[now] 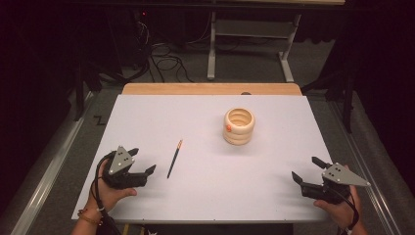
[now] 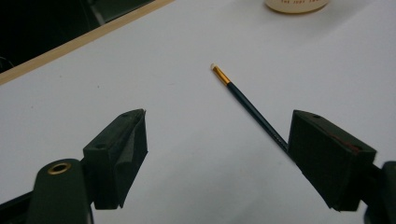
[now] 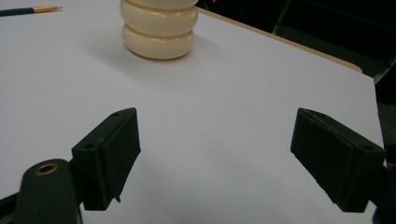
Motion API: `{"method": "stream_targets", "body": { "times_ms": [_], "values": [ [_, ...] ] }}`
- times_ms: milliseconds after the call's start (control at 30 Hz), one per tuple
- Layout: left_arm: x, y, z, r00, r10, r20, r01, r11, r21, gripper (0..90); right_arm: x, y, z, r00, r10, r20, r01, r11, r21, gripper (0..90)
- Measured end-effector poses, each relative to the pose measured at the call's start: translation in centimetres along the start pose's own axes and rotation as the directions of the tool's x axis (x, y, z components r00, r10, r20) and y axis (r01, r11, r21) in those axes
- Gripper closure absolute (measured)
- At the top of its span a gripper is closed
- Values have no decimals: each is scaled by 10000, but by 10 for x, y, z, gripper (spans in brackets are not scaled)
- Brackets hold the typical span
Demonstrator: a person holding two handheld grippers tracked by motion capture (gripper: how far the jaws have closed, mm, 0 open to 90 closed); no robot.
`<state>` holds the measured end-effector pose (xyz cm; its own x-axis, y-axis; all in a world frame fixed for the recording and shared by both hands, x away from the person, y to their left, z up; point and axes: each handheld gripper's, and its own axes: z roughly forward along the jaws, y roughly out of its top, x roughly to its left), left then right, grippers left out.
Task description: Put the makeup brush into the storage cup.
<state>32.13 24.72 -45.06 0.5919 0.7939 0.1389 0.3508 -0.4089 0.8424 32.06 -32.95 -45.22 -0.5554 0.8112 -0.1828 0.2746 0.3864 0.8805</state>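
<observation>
Both grippers, left (image 1: 142,163) and right (image 1: 307,169), rest at the lower corners with jaws wide apart, holding nothing. Nothing looks begun; the pencil (image 1: 174,158) lies left of centre, beside the left gripper, the holder (image 1: 239,126) at upper centre. Likely next: the left straddles the pencil.

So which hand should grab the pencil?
The left. Its tool sits open right beside the pencil, which lies just ahead of its jaws in the left gripper view. The right tool is across the table, far from it.

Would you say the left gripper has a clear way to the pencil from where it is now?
Probably yes. The left gripper is open and sits beside the pencil, which lies flat on the white table with nothing between them; the cream ringed holder stands well beyond.
</observation>
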Motion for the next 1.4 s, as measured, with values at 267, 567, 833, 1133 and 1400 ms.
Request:
{"method": "stream_targets", "body": {
  "times_ms": [267, 567, 833, 1133, 1400],
  "values": [
    [3, 19, -3, 9997, 71, -249, -59, 9987, 500, 223, 0, 0, 1, 10000, -92, 21, 92, 9999, 62, 167],
    [6, 36, 0, 9999, 80, -140, -71, 9982, 587, 229, 0, -1, 1, 10000, -56, 36, 56, 9999, 96, 167],
    [7, 47, 5, 9996, 249, -122, -240, 9969, 749, 229, 0, -1, 1, 10000, -59, 49, 58, 9999, 100, 167],
    [5, 60, 18, 9996, 253, -147, -230, 9903, 1372, 248, 0, -1, 1, 9998, -156, 86, 154, 9997, 204, 167],
    [3, 70, 29, 9997, 229, 55, -235, 9857, 1670, 249, 0, -1, 2, 9997, -246, 62, 245, 9996, 167, 167]
  ]
}}
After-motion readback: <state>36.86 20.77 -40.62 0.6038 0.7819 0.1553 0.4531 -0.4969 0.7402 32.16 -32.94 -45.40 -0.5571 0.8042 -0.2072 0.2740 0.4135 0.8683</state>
